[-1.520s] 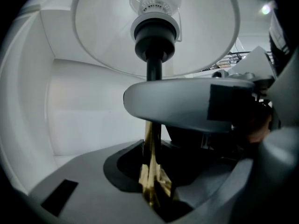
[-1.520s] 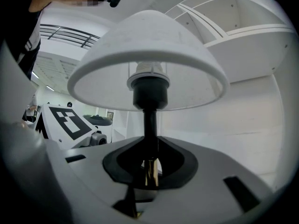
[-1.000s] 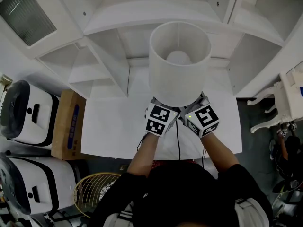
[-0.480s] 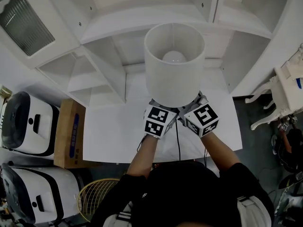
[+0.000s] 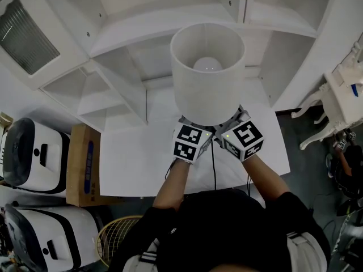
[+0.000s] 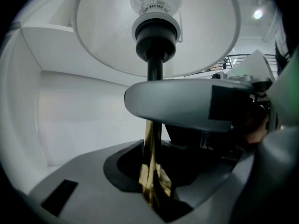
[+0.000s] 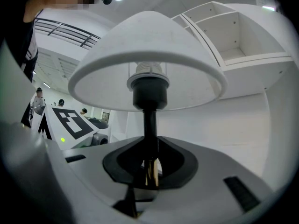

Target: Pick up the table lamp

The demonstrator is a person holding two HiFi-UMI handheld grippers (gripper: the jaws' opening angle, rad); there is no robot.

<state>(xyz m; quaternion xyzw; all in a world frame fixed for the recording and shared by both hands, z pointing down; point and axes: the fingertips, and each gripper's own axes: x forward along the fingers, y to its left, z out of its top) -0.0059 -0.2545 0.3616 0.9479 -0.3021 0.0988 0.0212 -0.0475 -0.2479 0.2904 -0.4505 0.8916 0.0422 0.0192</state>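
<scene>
Left tool (image 6: 152, 164) and right tool (image 7: 149, 160) both clamp the thin dark stem (image 7: 150, 125) of the table lamp (image 5: 207, 89), upright over the white table (image 5: 136, 163), its black cord (image 5: 213, 166) trailing toward the person (image 5: 227, 231). White shelving (image 5: 113, 89) stands close behind; a cardboard box (image 5: 82, 157) and white appliances (image 5: 31, 152) sit left of the table

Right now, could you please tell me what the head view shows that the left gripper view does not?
Only the head view shows the cardboard box, the white machines beside it and the cord. Only the left gripper view shows the black socket and the stem clamped between the left gripper's jaws. Both show the white lampshade.
</scene>
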